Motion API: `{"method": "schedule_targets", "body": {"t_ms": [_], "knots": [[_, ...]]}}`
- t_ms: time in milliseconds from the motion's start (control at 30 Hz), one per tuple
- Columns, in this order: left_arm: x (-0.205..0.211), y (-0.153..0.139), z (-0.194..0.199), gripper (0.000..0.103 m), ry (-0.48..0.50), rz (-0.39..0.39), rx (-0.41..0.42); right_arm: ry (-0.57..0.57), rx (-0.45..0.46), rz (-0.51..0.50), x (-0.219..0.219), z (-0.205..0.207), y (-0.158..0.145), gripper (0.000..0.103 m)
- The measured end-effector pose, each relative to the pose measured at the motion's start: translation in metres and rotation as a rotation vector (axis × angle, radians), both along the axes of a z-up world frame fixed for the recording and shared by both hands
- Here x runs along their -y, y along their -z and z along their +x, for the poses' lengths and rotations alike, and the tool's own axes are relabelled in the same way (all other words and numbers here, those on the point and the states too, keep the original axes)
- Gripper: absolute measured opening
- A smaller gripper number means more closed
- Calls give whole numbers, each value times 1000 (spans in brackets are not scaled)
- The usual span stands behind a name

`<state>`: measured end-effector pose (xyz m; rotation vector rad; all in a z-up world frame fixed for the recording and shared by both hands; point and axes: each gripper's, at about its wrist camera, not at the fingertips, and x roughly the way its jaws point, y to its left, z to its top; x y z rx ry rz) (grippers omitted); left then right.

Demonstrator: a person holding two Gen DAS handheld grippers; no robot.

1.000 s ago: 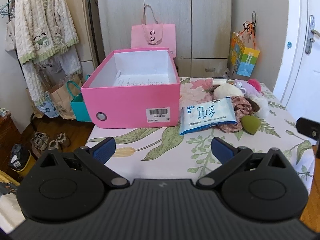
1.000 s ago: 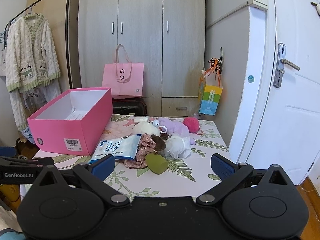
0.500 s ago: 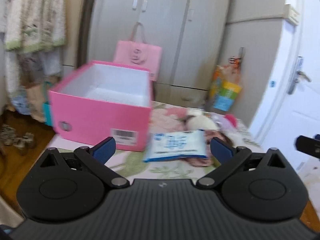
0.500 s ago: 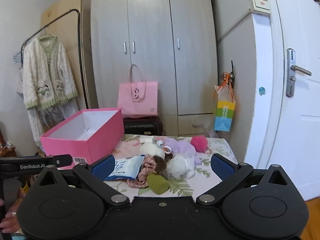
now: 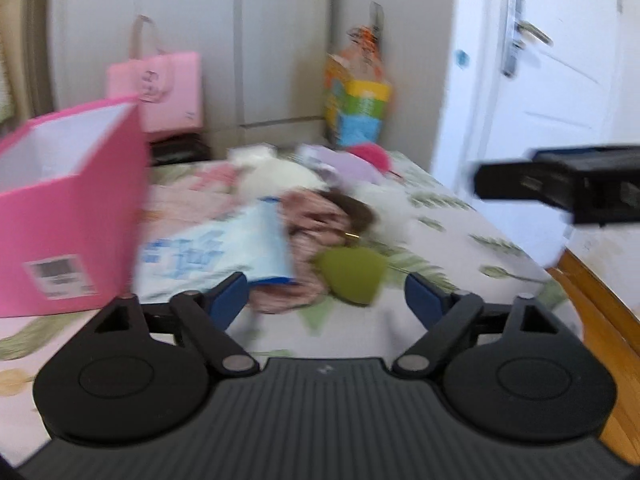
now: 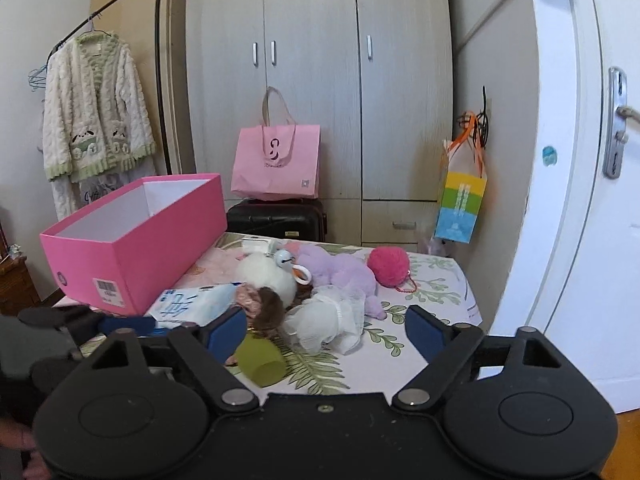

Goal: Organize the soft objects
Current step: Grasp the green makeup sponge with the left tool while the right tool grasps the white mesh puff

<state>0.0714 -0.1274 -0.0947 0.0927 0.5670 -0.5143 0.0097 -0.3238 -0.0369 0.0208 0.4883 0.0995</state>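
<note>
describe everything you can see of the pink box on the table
The pink box is a long rectangular box, apparently cardboard, with no lid on it. It is bright pink outside and white inside, and the part of its inside that shows looks bare. The near end carries a white barcode label and a small round metal eyelet. It stands upright and level on the left side of the flowered tablecloth. A blue and white tissue pack lies by its near corner; whether they touch is unclear.
</note>
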Motion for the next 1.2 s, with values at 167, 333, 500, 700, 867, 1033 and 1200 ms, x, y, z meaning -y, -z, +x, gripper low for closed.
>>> {"method": "schedule_targets", "body": {"t_ms": [167,333,500,700,867,1033,1200], "knots": [[27,15,6,79,24,8,13,-41,-29,68,18,31,20,76],[36,20,18,70,9,21,17,-75,-82,143,34,65,41,62],[40,23,23,64,-21,28,-19,-133,-130,211,39,90,56,62],[50,30,19,49,-51,90,30,-169,-184,254,37,115,72,77],[42,28,25,47,-63,29,-10,-204,-218,311,35,130,85,79],[39,27,24,47,-45,27,-7,-229,-174,301,29,116,82,46],[34,26,22,47,-37,2,-22,-160,-151,260,30,99,76,43]]}}
